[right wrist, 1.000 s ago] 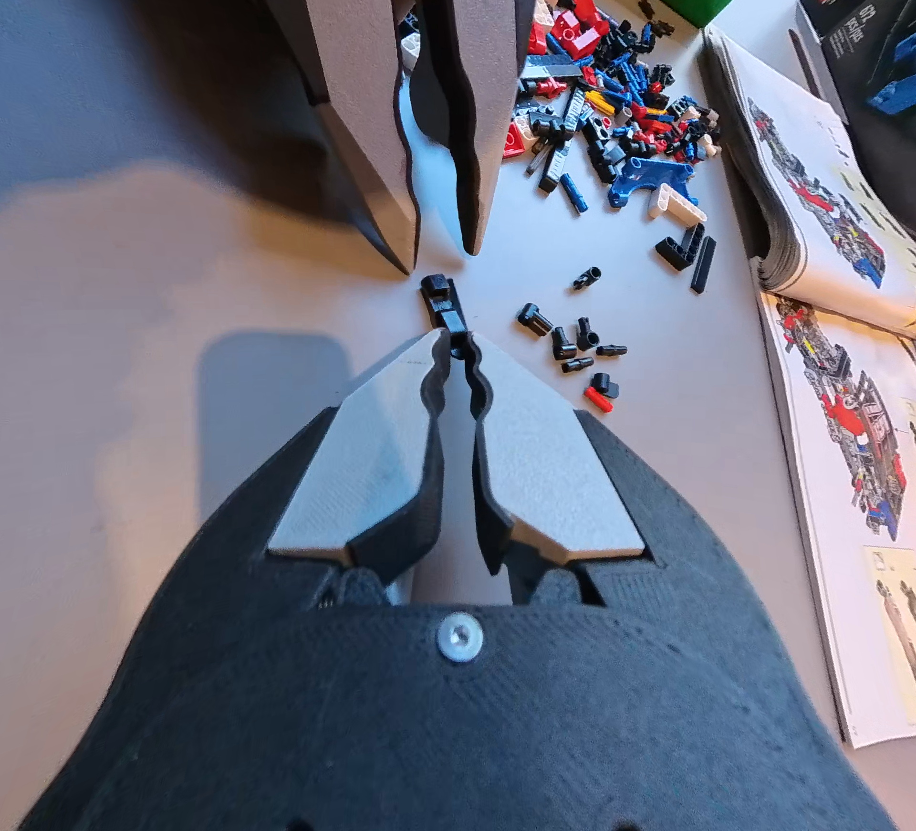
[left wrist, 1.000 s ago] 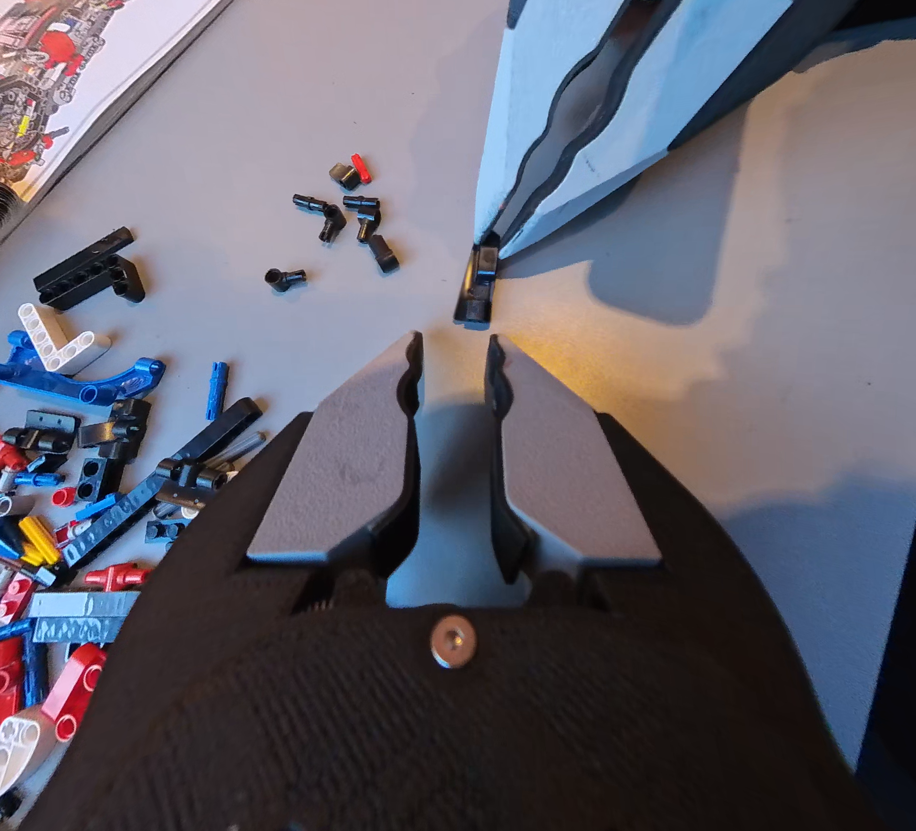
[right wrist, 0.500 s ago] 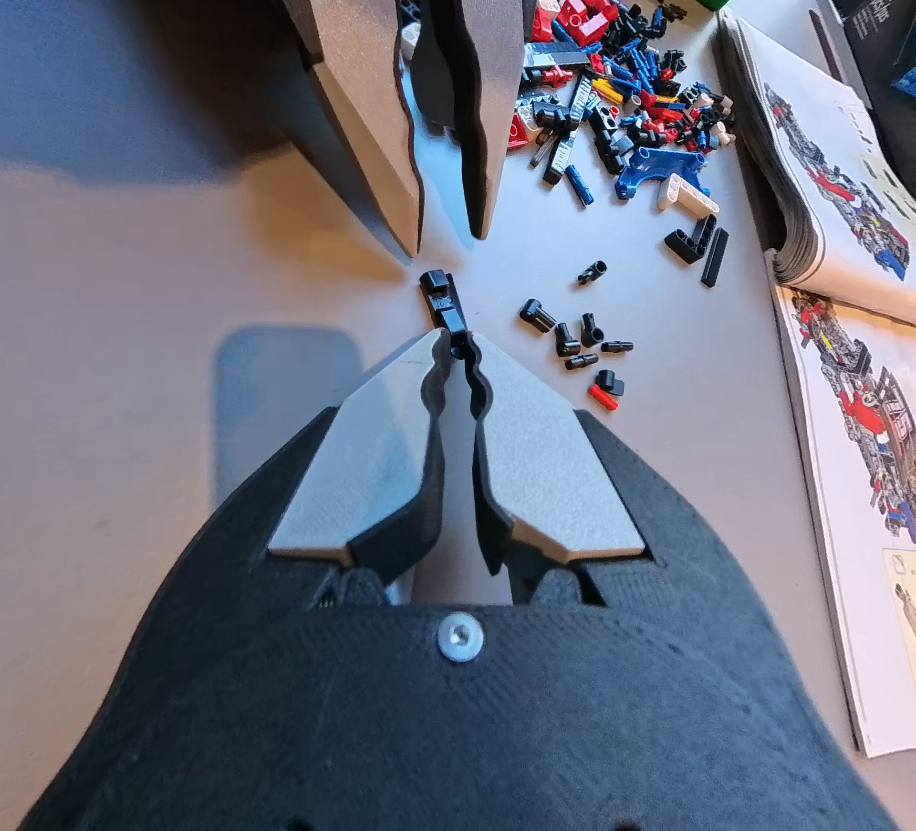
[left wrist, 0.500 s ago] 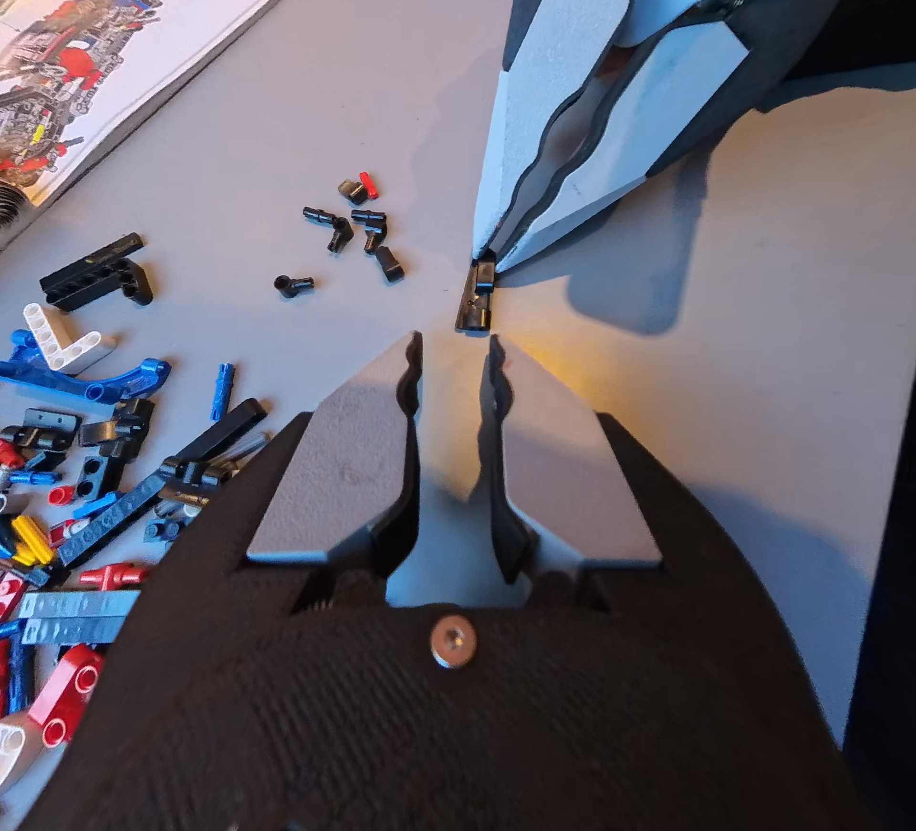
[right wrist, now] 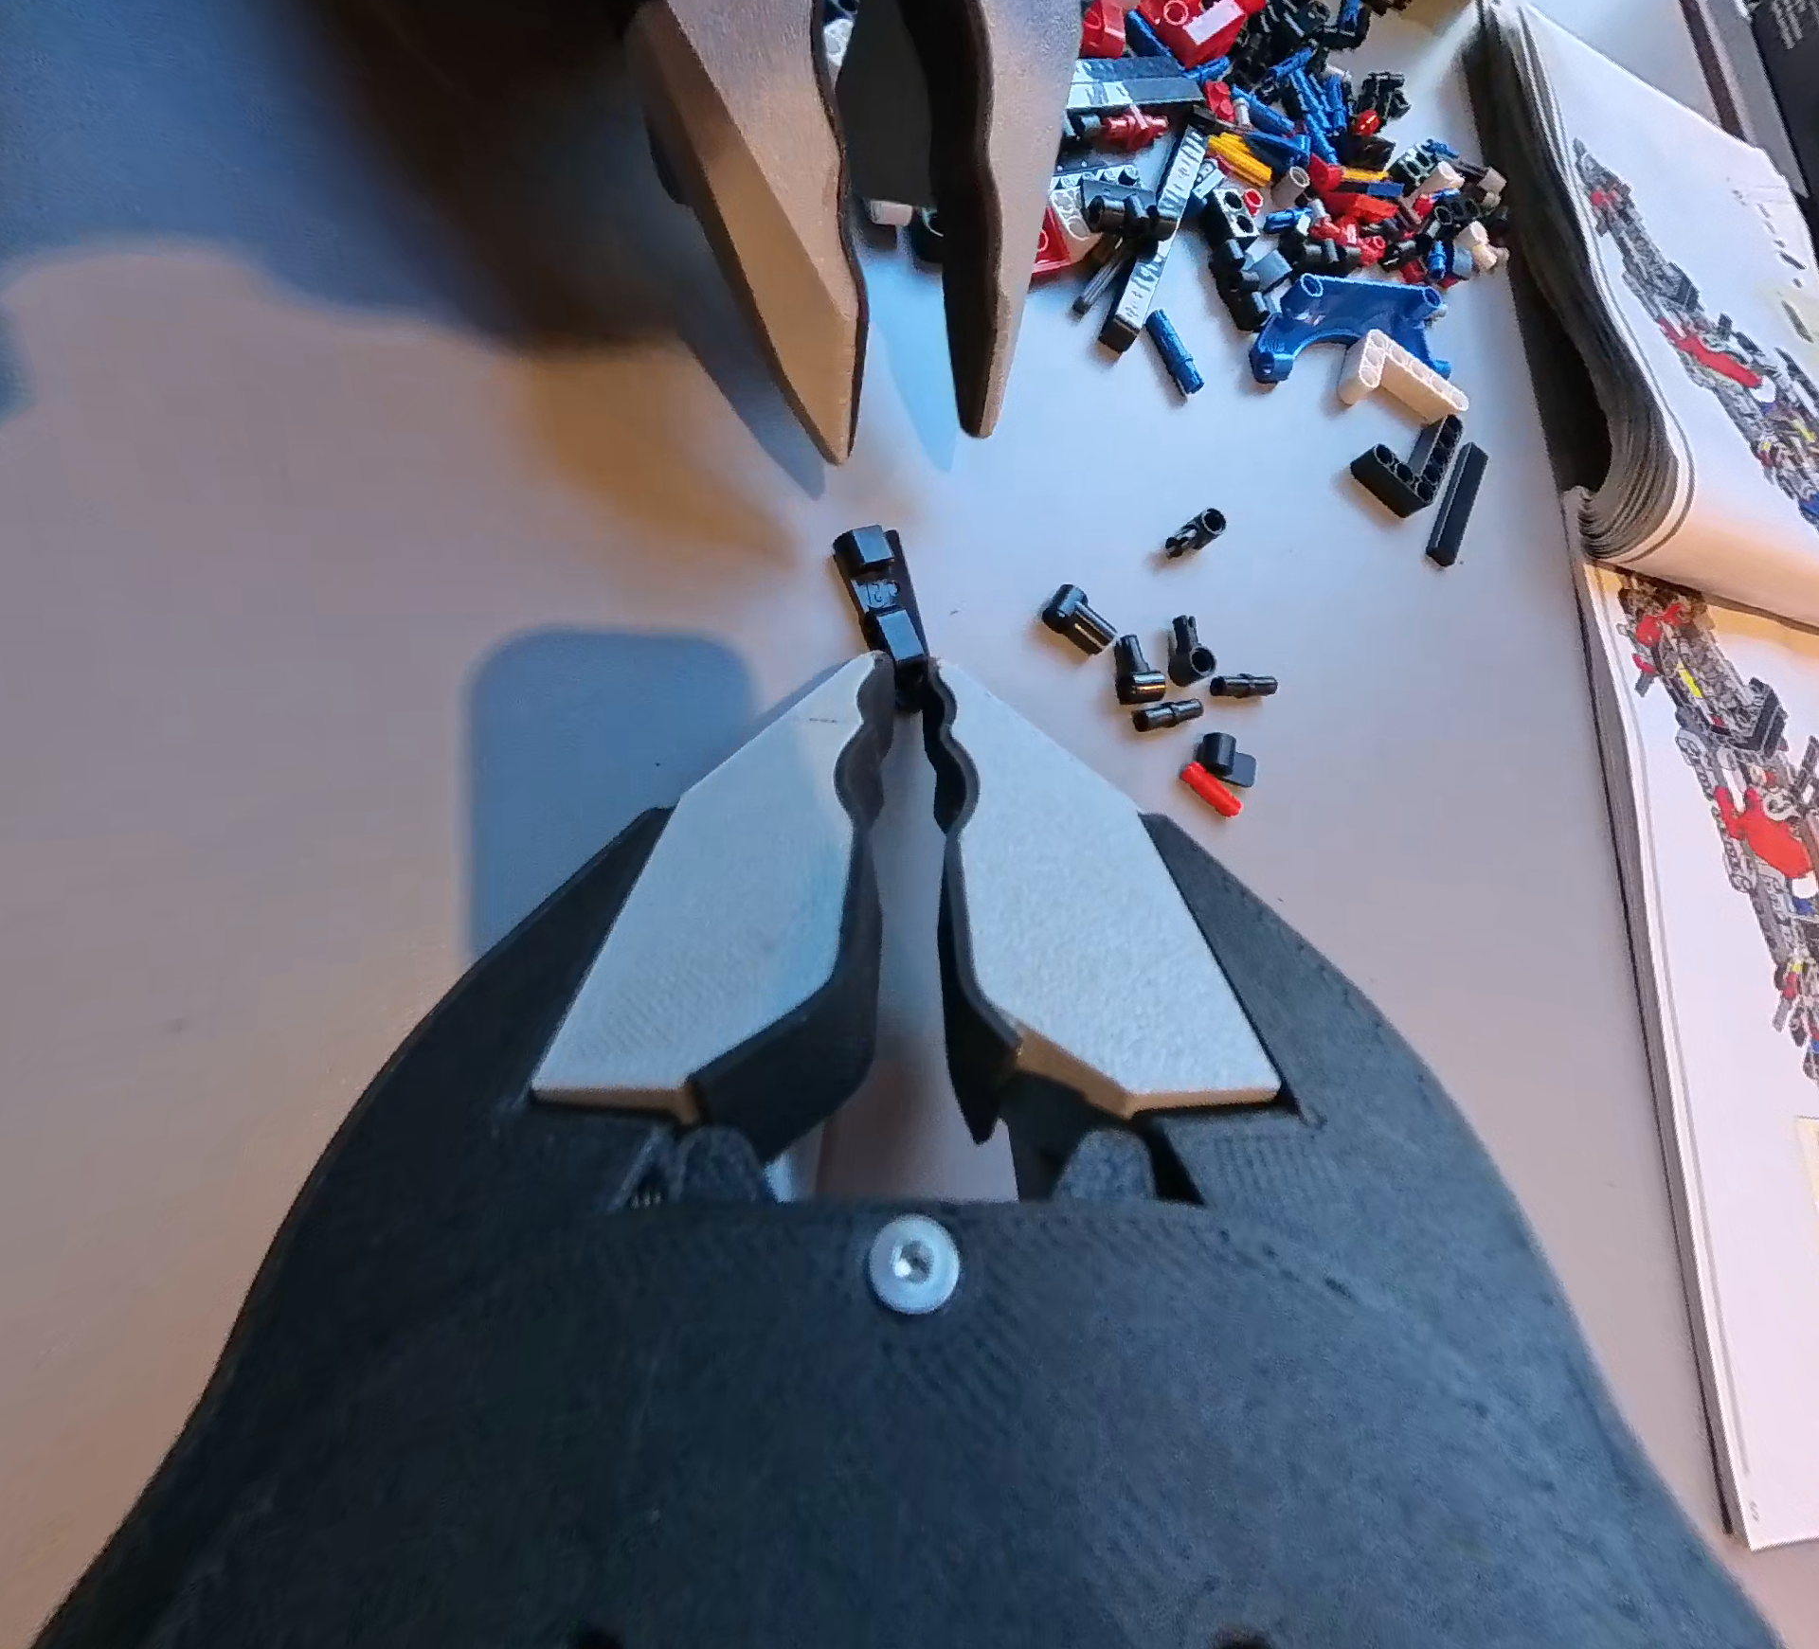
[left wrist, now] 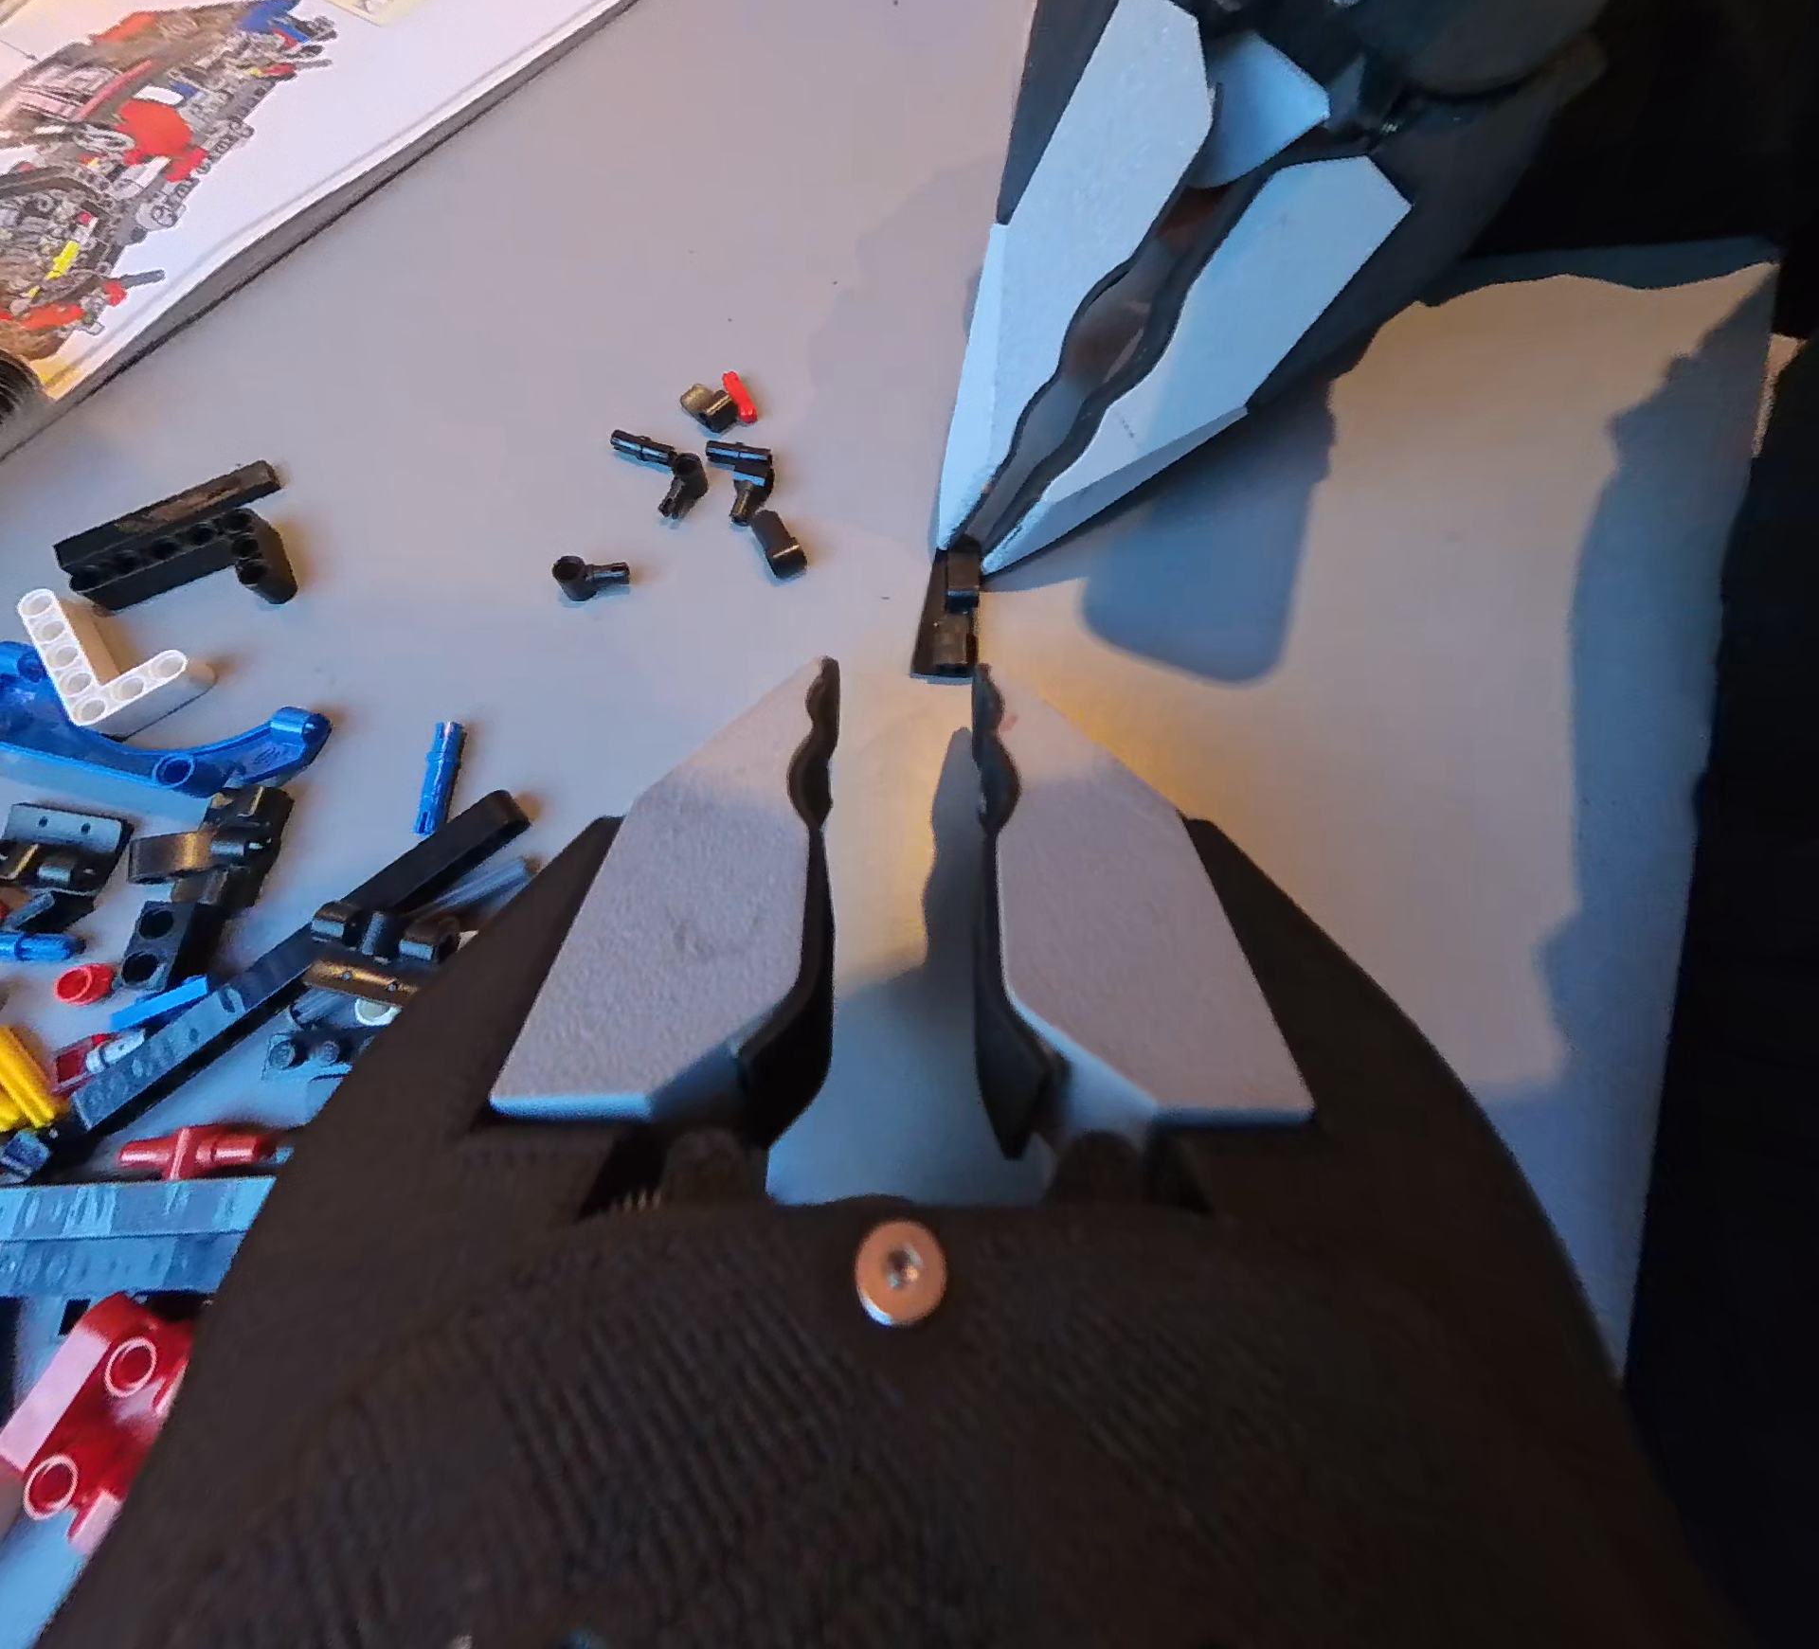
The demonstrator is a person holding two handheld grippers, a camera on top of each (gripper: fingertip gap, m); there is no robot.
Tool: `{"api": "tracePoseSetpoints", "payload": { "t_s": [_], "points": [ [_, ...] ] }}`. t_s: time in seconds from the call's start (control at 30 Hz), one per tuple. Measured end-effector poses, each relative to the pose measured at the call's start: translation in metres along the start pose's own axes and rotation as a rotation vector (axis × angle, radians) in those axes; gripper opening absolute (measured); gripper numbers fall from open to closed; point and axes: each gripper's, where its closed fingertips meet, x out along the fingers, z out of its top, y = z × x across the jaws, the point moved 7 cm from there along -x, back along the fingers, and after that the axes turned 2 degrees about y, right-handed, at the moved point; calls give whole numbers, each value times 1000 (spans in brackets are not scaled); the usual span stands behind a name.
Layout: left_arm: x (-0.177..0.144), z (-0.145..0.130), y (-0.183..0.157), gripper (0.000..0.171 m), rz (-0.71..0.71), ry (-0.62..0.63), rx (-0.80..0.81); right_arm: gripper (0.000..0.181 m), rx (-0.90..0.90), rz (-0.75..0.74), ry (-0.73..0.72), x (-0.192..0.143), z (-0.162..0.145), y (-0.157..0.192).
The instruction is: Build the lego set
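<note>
So the little black piece [right wrist: 883, 596] sits low over the grey table [right wrist: 344, 519], pinched at one end by the right gripper [right wrist: 910, 677]. Its long axis points straight at the left gripper [left wrist: 904, 685], fingers narrowly apart, just beside the free end.

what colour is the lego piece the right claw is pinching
Black. The lego piece held at the tips of the right claw shows best in the right wrist view.
</note>
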Motion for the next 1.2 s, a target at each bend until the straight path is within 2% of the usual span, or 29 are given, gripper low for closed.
{"api": "tracePoseSetpoints", "payload": {
  "t_s": [0.43,0.57,0.73,1.03,1.2],
  "points": [
    [-2,1,2,24,-2,-21,-21,7,23,8,-69,-9,3,-2],
    [-3,1,2,24,1,-27,-23,14,88,2,-156,-22,5,-7],
    [-2,0,3,24,-6,-16,-29,12,170,-56,-235,-41,2,-24],
    [-2,0,3,23,-11,-23,-36,10,135,-39,-168,-29,0,-17],
    [-4,1,4,23,-16,-40,-48,7,138,-57,-194,-30,2,-19]
  ]
}}
